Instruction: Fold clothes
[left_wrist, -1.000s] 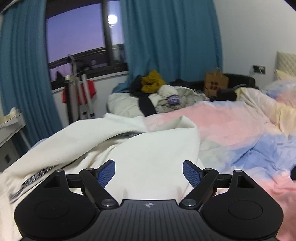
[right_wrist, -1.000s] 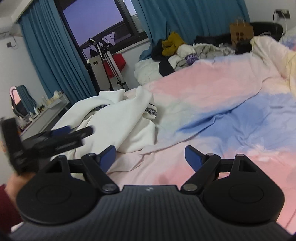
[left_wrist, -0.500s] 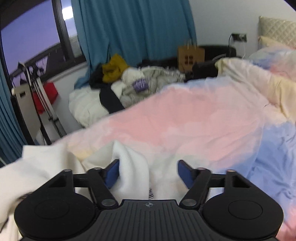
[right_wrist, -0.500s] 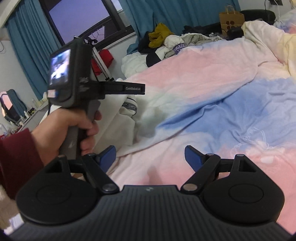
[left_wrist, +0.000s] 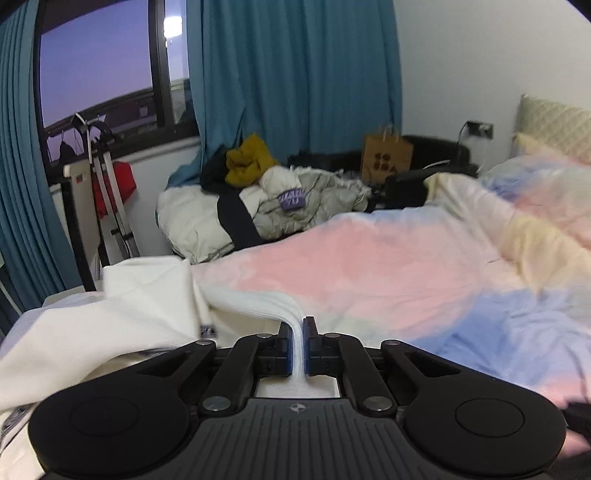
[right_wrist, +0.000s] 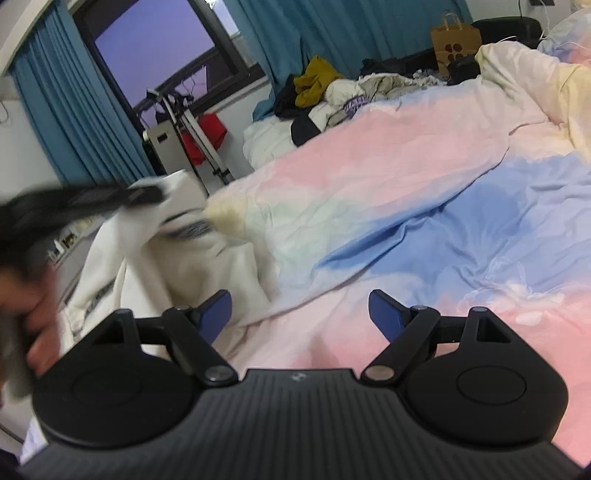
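A white sweatshirt (left_wrist: 140, 306) lies crumpled at the near left of the bed. My left gripper (left_wrist: 297, 345) is shut on its ribbed white hem, which runs up between the two blue pads. In the right wrist view the sweatshirt (right_wrist: 192, 258) hangs from the blurred left gripper (right_wrist: 144, 194) at the left. My right gripper (right_wrist: 301, 312) is open and empty above the pink and blue duvet (right_wrist: 424, 206), to the right of the sweatshirt.
A pile of clothes (left_wrist: 266, 199) lies at the far end of the bed. A brown paper bag (left_wrist: 386, 157) stands behind it. A folded rack and red cloth (left_wrist: 110, 188) stand by the window. Blue curtains (left_wrist: 295, 81) hang behind.
My left gripper has shut on the sweatshirt's ribbed hem and lifted it, swinging left. The right gripper has stayed open over the duvet.
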